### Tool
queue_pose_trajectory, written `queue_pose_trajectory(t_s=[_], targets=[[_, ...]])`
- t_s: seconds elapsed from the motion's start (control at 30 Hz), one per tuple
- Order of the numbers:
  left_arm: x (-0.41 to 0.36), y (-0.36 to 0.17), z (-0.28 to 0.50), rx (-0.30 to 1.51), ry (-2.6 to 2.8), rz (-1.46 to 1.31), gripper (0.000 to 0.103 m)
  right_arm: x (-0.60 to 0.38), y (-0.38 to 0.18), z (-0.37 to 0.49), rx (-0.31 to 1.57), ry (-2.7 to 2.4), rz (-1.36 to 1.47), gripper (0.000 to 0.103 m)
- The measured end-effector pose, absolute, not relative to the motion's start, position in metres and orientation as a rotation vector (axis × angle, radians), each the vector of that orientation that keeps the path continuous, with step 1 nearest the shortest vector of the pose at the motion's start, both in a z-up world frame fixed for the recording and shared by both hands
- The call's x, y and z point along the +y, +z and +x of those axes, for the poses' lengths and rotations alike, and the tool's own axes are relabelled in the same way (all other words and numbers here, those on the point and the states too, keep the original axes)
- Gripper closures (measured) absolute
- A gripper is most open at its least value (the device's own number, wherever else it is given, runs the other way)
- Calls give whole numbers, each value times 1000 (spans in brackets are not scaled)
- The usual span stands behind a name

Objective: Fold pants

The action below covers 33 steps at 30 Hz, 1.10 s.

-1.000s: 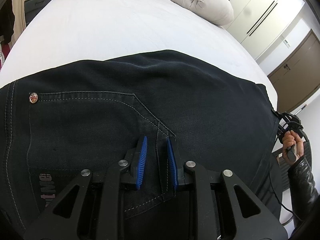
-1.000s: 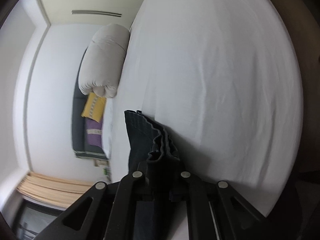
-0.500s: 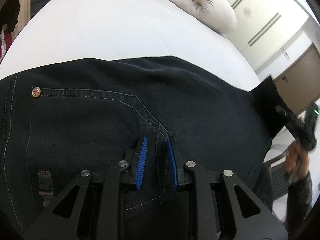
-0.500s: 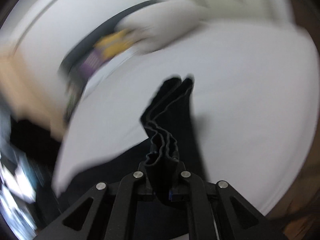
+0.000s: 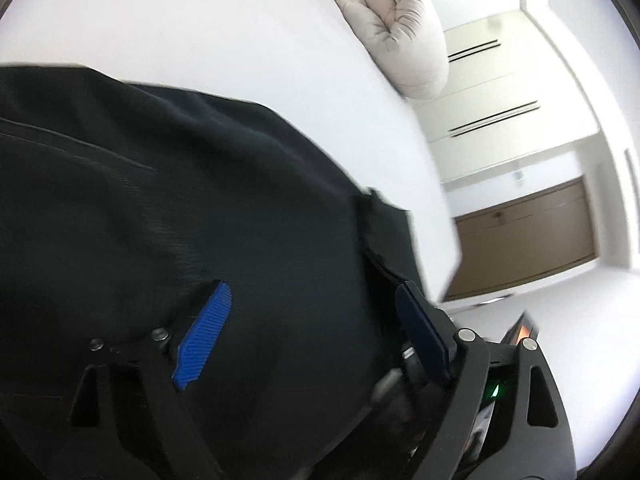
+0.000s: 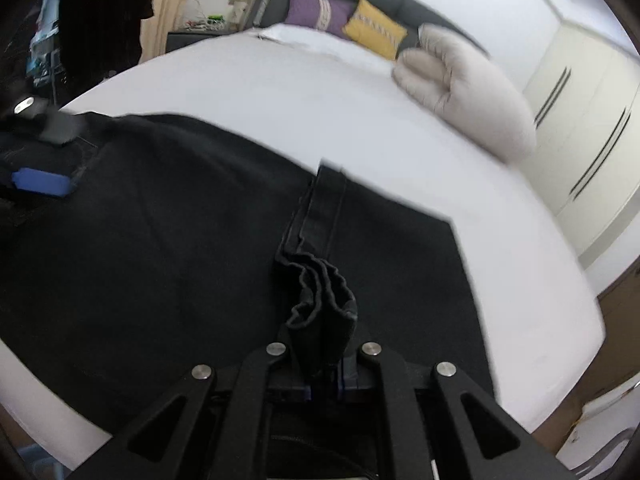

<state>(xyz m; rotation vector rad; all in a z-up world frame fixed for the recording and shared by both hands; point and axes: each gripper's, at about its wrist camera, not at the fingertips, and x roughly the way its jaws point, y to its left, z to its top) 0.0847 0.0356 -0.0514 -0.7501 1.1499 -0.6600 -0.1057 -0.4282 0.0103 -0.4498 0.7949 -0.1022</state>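
Observation:
Dark denim pants [image 5: 180,208] lie spread on a white bed [image 5: 200,32]. My left gripper [image 5: 312,332] is open wide just above the pants, its blue pads [image 5: 204,332] apart and empty. My right gripper [image 6: 322,380] is shut on a bunched leg hem [image 6: 320,292] of the pants [image 6: 160,260] and holds it over the folded cloth. A hem band [image 6: 326,204] runs away from the jaws. The left gripper's blue pad [image 6: 40,182] shows at the left edge of the right wrist view.
A rolled beige duvet [image 5: 396,28] lies at the far side of the bed; it also shows in the right wrist view [image 6: 464,92]. Purple and yellow cushions [image 6: 348,20] lean on a dark headboard. White wardrobes [image 6: 580,120] and a brown door [image 5: 524,228] stand to the right.
My left gripper has opened wide and swung to the right over the pants. My right gripper has carried the hem over the bed and onto the pants, folding the legs across.

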Motion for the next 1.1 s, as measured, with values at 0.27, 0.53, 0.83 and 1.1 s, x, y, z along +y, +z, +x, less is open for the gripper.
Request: queue_pose_trajectory(t_s=[0.27,0.53,0.83,1.1], targets=[[-18,-58,123,1298,-745,-796,19,-385,22,-122,735,-60,-508,94],[-16,-60,129,1379,-744,-728,82,-340,16,-137,702,47,-598,94],[20,-28,119,1284,-725,-631,94,-300,23,-140,683,158,-637,94],[37,-45,108,1286,-653,-654,94,-278,6,-132,737,206,-665,94]])
